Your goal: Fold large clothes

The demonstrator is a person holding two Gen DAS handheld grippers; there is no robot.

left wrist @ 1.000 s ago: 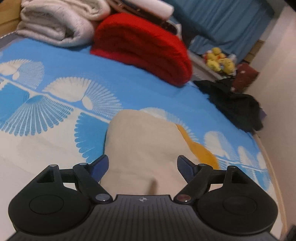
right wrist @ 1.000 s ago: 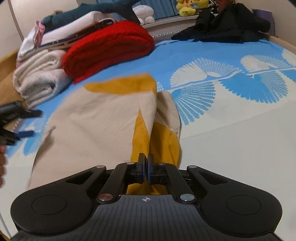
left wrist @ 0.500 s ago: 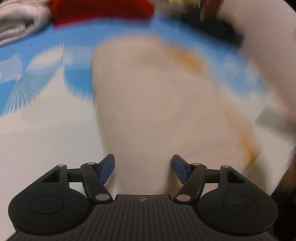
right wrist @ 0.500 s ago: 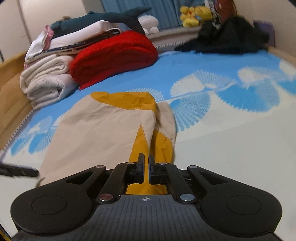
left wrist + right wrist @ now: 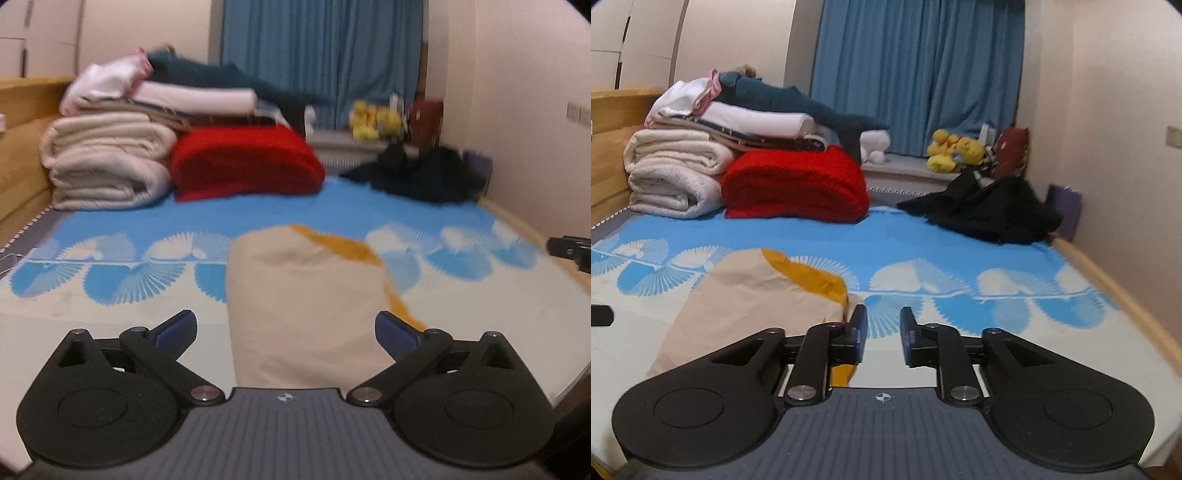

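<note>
1. The folded garment (image 5: 303, 295), beige with a mustard-yellow lining showing along its right side, lies on the bed (image 5: 110, 332) near the near edge, about midway across. It looks folded into a long narrow shape; I judge at least one more fold is still due.
2. The left hand-held gripper (image 5: 286, 330) has just been opening, and its jaws stand spread wide with nothing between them; the garment lies below and beyond.
3. The right hand-held gripper (image 5: 882, 332) has just been opening too, and its jaws are parted a little, pinching nothing. The garment's yellow edge lies just left of it.
4. Risk: with both free, the loose yellow flap may spring open or slide, spoiling the fold.
5. Risk: a re-grasp may catch only the top layer, dragging it askew.
6. The black clothes (image 5: 990, 210) at the far right corner and the red blanket (image 5: 794, 184) at the far edge are well apart, no hindrance.
</note>
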